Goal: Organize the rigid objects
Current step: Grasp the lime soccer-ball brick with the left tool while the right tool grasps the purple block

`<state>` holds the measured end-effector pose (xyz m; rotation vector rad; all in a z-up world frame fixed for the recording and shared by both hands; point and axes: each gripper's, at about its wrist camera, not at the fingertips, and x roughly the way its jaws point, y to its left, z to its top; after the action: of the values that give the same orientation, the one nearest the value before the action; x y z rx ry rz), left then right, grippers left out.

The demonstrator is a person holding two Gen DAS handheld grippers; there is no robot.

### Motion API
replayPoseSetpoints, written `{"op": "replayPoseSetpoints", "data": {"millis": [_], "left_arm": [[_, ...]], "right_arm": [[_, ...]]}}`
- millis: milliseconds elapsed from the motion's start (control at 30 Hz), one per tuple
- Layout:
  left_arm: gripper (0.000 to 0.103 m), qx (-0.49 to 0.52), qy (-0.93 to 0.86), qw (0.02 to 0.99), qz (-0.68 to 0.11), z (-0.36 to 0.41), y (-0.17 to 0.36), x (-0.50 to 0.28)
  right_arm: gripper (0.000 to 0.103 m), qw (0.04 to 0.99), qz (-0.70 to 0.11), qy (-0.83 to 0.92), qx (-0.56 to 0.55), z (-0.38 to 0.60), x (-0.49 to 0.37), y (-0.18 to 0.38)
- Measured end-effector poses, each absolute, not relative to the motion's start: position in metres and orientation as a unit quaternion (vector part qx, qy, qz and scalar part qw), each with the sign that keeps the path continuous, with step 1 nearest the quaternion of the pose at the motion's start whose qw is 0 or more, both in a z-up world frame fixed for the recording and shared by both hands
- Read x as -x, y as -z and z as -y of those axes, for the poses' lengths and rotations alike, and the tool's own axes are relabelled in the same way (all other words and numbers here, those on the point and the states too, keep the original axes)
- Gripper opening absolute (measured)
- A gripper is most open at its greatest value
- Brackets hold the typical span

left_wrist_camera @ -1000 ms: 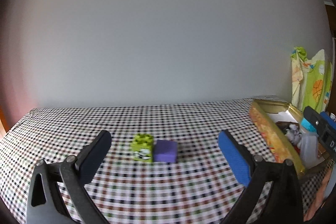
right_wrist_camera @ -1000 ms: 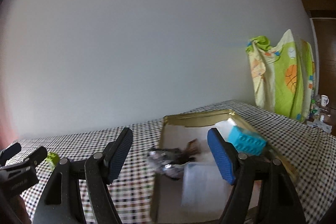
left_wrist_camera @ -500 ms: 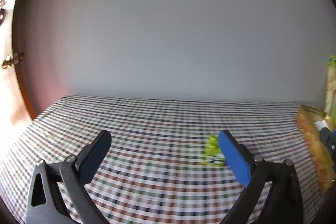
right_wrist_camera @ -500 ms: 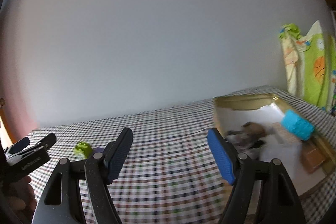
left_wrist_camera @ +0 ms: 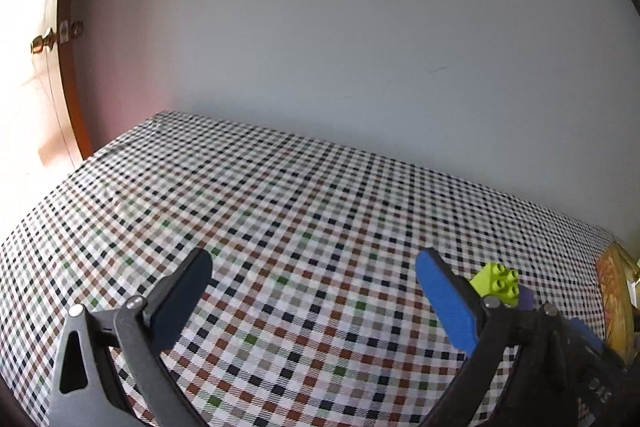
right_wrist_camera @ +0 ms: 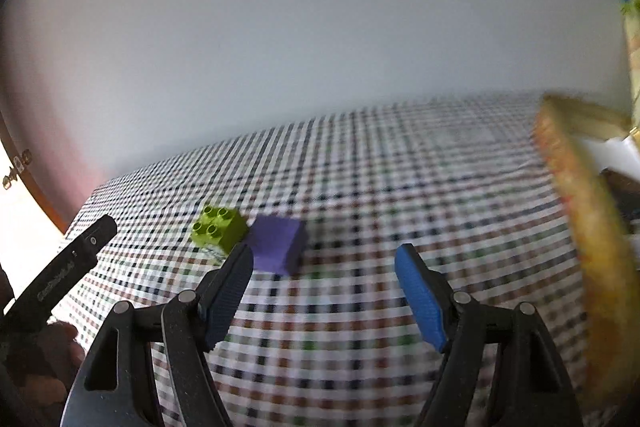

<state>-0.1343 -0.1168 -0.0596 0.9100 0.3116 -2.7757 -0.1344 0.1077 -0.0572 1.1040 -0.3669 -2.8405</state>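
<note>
Looking down over a checked tablecloth (left_wrist_camera: 280, 211) meeting a pale wall (left_wrist_camera: 340, 27). Holding the left gripper (left_wrist_camera: 312, 291) above the cloth with jaws standing wide apart and only bare cloth showing between them. Showing a lime-green studded brick (left_wrist_camera: 498, 283) sitting on the cloth just beyond the gripper's blue finger (left_wrist_camera: 444, 299), partly hidden behind it, with a sliver of a purple block (left_wrist_camera: 527, 301) touching the brick's far side. Catching a gold-rimmed tin (left_wrist_camera: 616, 303) further out past the brick, and a brown door frame (left_wrist_camera: 70, 75) off past the cloth's opposite end.
</note>
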Motion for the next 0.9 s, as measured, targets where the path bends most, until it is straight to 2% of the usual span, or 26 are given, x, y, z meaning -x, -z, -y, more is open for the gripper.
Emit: {"op": "replayPoseSetpoints", "data": {"millis": [100,167,200,533,567,900], "left_arm": [[0.103,-0.314,0.938,0.103,-0.106,0.120,0.062,0.140],[0.103,-0.318,0.936,0.105,-0.107,0.124,0.063,0.141],[0.103,-0.319,0.935,0.106,-0.108,0.127,0.063,0.140],[0.103,-0.322,0.935,0.105,-0.105,0.133,0.068,0.154],[0.103,-0.323,0.935,0.104,-0.105,0.133,0.069,0.154],[0.103,-0.326,0.941,0.051,-0.075,0.111,0.063,0.155]], "right_arm": [[0.075,0.040,0.116,0.915,-0.384,-0.096,0.150,0.064],[0.067,0.033,0.110,0.909,-0.401,-0.090,0.158,0.069],[0.066,0.035,0.111,0.906,-0.407,-0.088,0.161,0.071],[0.065,0.027,0.062,0.907,-0.416,-0.060,0.177,0.073],[0.055,0.022,0.053,0.907,-0.417,-0.060,0.177,0.073],[0.055,0.032,0.042,0.919,-0.390,-0.094,0.148,0.063]]}}
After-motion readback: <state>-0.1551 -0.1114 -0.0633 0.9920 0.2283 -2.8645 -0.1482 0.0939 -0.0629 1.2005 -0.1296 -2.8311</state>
